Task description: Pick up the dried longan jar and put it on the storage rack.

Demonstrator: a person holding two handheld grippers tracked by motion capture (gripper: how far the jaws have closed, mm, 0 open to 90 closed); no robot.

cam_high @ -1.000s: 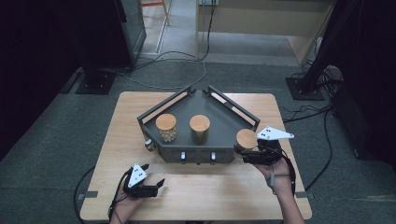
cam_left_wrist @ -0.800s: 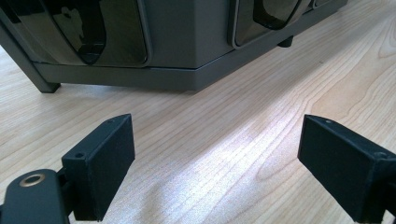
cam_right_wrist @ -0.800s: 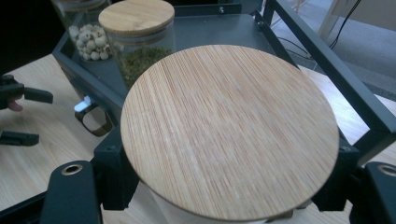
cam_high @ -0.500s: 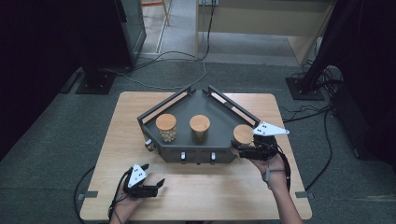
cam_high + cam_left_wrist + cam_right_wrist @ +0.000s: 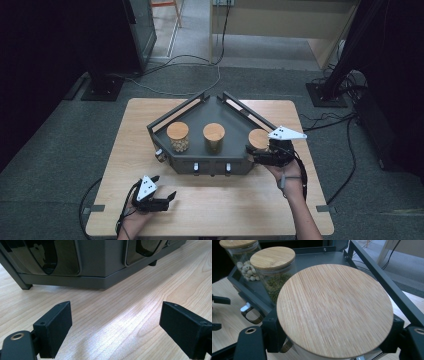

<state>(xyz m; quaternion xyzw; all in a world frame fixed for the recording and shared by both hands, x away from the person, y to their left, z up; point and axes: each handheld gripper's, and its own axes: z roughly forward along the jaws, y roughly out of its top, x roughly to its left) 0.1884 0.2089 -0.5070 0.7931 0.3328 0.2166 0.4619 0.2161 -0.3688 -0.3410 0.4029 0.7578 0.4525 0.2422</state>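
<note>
High view first: compared with a second ago, the right gripper (image 5: 261, 152) has carried the glass jar with the round bamboo lid (image 5: 258, 138) slightly inward, over the right end of the dark grey angular metal rack (image 5: 200, 162). Its jaws clamp the jar just below the lid (image 5: 334, 307), so placement looks close. The left gripper (image 5: 162, 197) idles on the pale wooden table (image 5: 225, 205), jaws wide, holding nothing. The held jar's contents and base stay hidden under its lid.
</note>
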